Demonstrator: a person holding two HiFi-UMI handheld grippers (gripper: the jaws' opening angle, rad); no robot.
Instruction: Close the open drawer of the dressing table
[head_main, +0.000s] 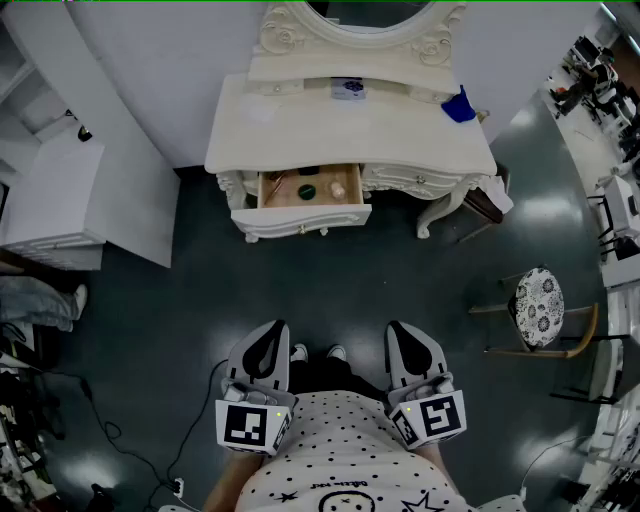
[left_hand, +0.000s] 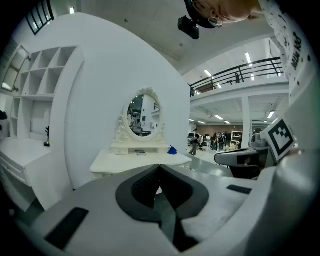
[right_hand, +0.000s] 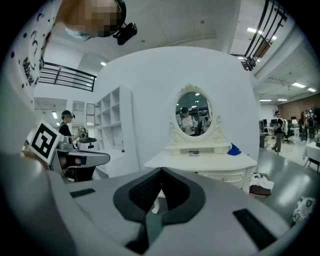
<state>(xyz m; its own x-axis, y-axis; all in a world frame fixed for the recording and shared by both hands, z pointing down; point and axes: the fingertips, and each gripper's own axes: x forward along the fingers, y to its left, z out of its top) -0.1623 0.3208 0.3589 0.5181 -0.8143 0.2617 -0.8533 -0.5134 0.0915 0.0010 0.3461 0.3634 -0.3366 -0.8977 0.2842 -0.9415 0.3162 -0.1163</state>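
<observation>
Drawer: the drawer (head_main: 303, 216) of the dressing table (head_main: 300, 140) stands pulled out toward you, below the left half of the tabletop, its front panel well clear of the table's front.
Drawer contents: a few small things lie inside, among them a dark round one (head_main: 307, 190) and a pale one (head_main: 338, 188) just beside it; what they are is too small to tell.
Your left gripper: the left gripper (head_main: 272, 330) is held close in front of your body, well apart from the drawer, pointing toward the table and tilted slightly down.
Left jaws: pressed together at the tips, with nothing between them.
Your right gripper: the right gripper (head_main: 399, 330) sits beside the left at about the same height, also near your body and aimed at the table.
Right jaws: the tips meet, and nothing is pinched.
Tabletop: a blue thing (head_main: 459, 106) lies near the right rear corner, and a small flat thing (head_main: 349, 88) rests on the raised shelf under the oval mirror (head_main: 365, 15).
Surroundings: a chair (head_main: 540, 308) with a patterned seat stands on the dark floor (head_main: 330, 290) to your right, and a white cabinet (head_main: 55, 200) stands to your left.
Gap: open floor lies between you and the drawer.
</observation>
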